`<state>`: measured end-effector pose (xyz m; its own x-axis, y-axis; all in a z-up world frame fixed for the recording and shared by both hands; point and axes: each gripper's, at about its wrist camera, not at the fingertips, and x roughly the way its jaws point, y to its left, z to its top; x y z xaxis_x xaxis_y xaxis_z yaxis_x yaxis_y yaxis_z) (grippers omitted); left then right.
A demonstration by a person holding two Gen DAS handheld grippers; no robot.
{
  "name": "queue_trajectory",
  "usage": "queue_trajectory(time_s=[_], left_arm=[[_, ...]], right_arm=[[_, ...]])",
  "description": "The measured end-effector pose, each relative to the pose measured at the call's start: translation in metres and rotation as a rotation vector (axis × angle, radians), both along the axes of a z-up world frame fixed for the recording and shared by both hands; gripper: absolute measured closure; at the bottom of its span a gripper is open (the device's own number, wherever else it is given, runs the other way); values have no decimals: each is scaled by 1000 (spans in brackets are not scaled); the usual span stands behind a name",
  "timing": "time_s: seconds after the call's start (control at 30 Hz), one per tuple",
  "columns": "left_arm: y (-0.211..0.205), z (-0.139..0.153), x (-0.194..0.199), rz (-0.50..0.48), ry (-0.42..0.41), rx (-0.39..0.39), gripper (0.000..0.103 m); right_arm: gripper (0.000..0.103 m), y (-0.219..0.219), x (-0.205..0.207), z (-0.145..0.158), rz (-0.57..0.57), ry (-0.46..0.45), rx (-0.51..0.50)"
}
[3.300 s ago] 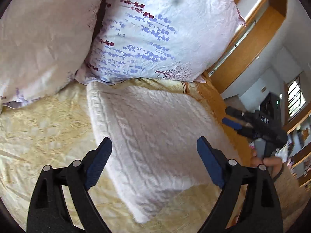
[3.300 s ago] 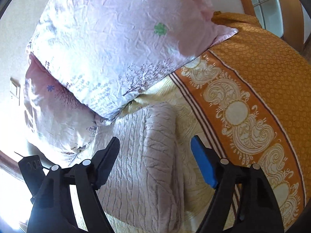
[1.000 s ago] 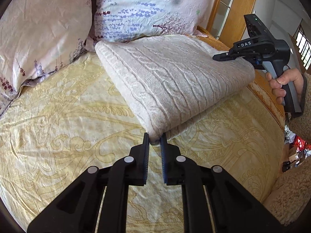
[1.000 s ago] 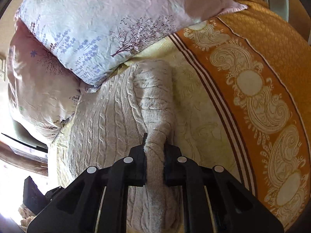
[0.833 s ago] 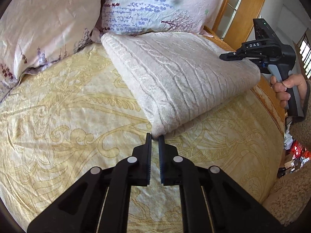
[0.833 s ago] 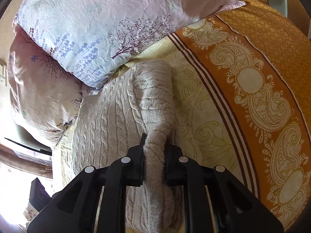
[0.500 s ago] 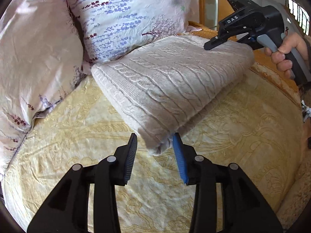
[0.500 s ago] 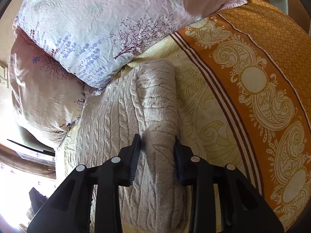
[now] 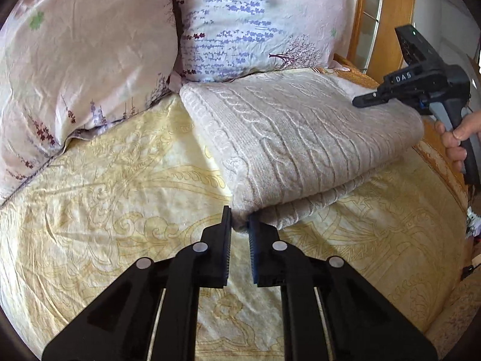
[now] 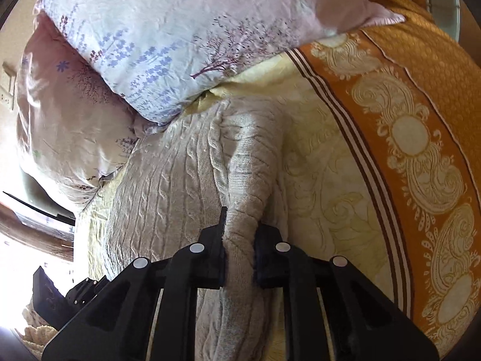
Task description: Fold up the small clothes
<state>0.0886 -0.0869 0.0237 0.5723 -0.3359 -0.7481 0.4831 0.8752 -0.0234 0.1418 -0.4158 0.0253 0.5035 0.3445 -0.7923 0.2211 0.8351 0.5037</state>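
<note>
Black gripper point(image 9: 240, 228) frames, silver rivets, apparently blue pads point(image 9: 252, 248).

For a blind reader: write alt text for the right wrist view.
The right hand-held gripper, its jaws having just closed, pinches a folded edge of a cream cable-knit sweater on a yellow bedspread, below floral pillows.

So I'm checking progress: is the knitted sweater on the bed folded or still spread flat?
Folded. The sweater lies doubled into a thick rectangle, with stacked layers showing at its near edge on the bedspread.
</note>
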Motion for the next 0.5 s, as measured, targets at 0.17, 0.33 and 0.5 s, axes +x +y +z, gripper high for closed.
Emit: queue_trajectory(time_s=[0.17,0.33,0.5], left_arm=[[27,-11,7,72,112,-67,102],[54,25,11,100,71,-234,15],[42,36,66,110,187,-360,13]], right_arm=[[67,-11,-2,-1,-22,14,63],[25,-39,1,1,-127,-9,161],[27,-44,20,-13,-113,52,202]])
